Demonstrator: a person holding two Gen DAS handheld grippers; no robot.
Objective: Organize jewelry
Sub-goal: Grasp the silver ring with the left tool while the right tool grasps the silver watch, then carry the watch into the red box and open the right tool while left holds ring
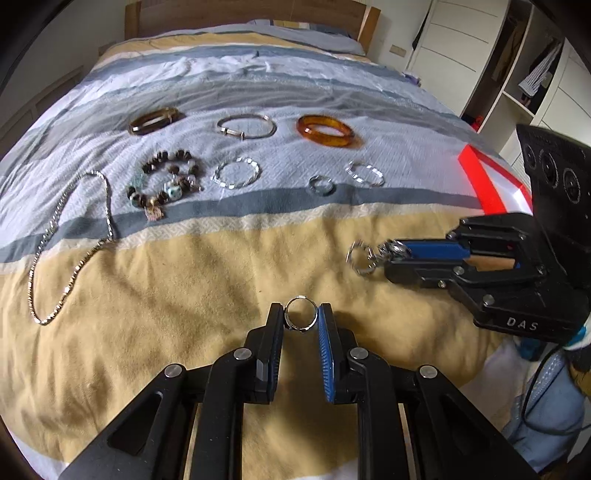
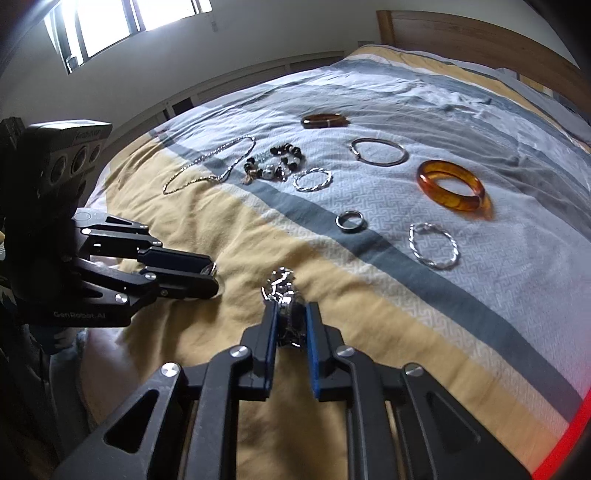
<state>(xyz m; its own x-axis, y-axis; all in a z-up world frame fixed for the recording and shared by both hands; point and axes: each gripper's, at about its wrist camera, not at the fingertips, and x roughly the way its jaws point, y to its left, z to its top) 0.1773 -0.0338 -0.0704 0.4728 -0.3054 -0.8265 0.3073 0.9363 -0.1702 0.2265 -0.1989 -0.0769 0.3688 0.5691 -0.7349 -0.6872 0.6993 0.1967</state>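
Note:
My left gripper is shut on a silver ring, held upright just above the yellow band of the bedspread. My right gripper is shut on a bunched silver chain bracelet, which also shows in the left wrist view, hanging from the fingertips. Laid out on the bed are an amber bangle, a thin silver bangle, a brown bangle, a beaded bracelet, two twisted silver bracelets, a small ring and a long silver necklace.
The striped bedspread covers the whole bed; a wooden headboard is at the far end. White wardrobes stand to the right of the bed. A blue bag with a cable lies by the bed's near right edge.

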